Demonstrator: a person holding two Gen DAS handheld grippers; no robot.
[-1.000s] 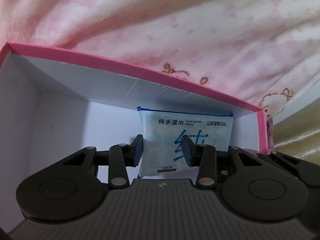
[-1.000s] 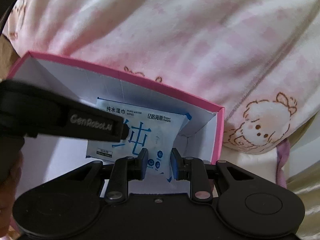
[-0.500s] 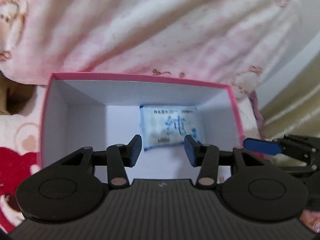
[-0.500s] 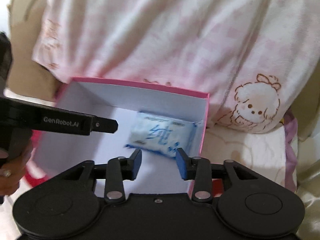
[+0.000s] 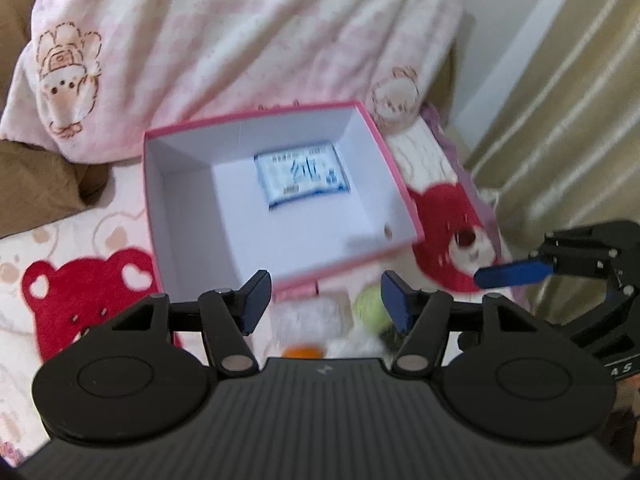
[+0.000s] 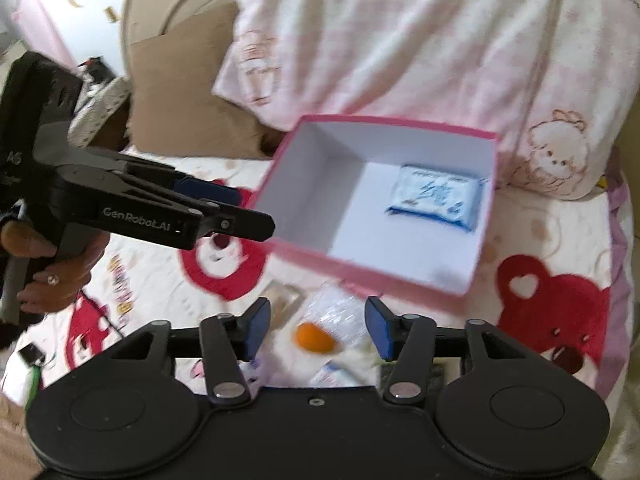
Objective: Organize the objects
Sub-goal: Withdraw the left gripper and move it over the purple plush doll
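The pink box (image 5: 394,184) sits open on the bed near the middle of the left wrist view, white inside, with the blue-and-white wipes pack (image 5: 302,178) lying flat on its floor toward the far right corner. The left gripper (image 5: 326,302) has its fingers parted with nothing between them, having just been opening; below them lie blurred small items, among them an orange object (image 6: 314,338) and a pale green ball (image 5: 370,310). The right gripper (image 6: 318,328) is likewise spread and empty, its fingers also just opening. In the right wrist view, a hand (image 6: 52,276) at the left edge holds the left gripper's handle. A pink patterned blanket (image 6: 400,40) fills the upper frame behind the box.
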